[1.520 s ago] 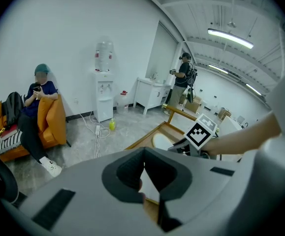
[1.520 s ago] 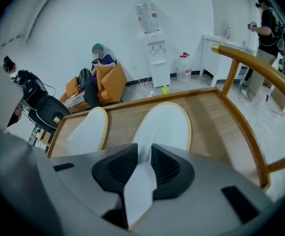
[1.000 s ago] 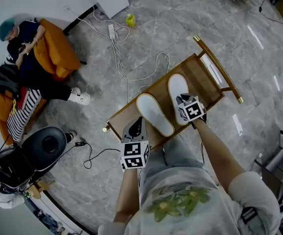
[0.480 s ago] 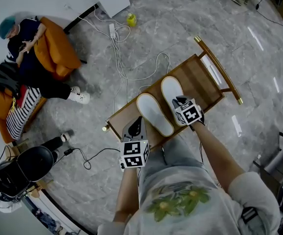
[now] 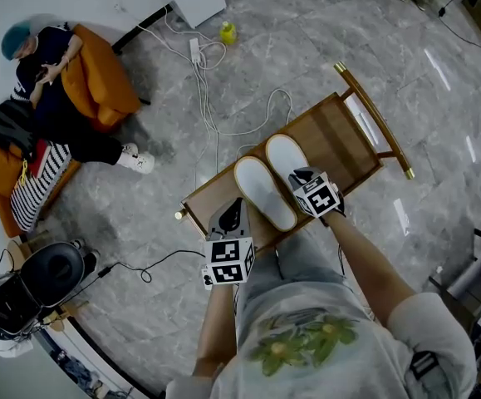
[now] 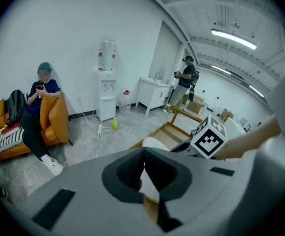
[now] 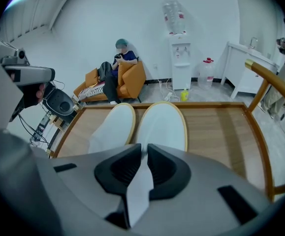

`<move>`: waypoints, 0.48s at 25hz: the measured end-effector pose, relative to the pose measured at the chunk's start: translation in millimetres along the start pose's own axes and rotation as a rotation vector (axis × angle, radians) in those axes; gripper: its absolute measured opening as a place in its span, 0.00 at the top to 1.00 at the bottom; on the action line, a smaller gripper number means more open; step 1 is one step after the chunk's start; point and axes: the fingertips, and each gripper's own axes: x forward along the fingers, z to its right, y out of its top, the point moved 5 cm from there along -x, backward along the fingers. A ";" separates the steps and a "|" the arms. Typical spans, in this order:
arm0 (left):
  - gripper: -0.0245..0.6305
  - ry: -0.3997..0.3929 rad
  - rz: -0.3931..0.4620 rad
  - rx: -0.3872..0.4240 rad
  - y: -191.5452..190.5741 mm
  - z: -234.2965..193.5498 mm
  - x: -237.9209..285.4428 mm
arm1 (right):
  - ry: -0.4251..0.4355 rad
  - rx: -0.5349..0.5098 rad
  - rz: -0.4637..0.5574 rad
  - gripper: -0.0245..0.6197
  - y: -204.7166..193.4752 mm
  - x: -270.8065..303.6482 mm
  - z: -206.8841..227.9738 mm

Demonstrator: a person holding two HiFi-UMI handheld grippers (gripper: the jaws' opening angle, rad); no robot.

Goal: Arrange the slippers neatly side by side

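Note:
Two white slippers lie soles up on a wooden tray (image 5: 340,135). In the head view the left slipper (image 5: 263,191) and the right slipper (image 5: 283,156) sit close together, nearly parallel. My right gripper (image 5: 305,183) is shut on the heel edge of the right slipper (image 7: 163,127), and white fabric runs down between its jaws (image 7: 144,150). The left slipper (image 7: 113,124) lies just beside it. My left gripper (image 5: 233,210) hovers at the tray's near edge behind the left slipper's heel. Its pads meet at the tips (image 6: 143,154) with nothing gripped.
The tray has a raised rail (image 5: 373,115) on its far right side. Cables (image 5: 203,81) and a yellow bottle (image 5: 227,32) lie on the marble floor. A person sits on an orange sofa (image 5: 99,81). A black chair (image 5: 49,268) stands lower left, a water dispenser (image 6: 107,90) by the wall.
My right gripper has dragged the right slipper leftward, up against the left slipper. The left gripper has stayed put. The black chair at lower left has shifted down and left.

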 end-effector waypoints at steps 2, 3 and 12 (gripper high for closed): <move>0.94 0.002 -0.002 -0.004 -2.9 -1.4 -1.0 | 0.000 -0.005 -0.003 0.89 -0.9 1.4 -1.8; 0.94 0.003 -0.003 -0.006 -4.0 -2.1 -1.6 | 0.000 -0.005 -0.004 0.89 -1.0 1.6 -2.4; 0.94 0.003 -0.002 -0.007 -7.2 -3.7 -5.0 | -0.003 -0.008 -0.004 0.90 -0.9 0.7 -4.8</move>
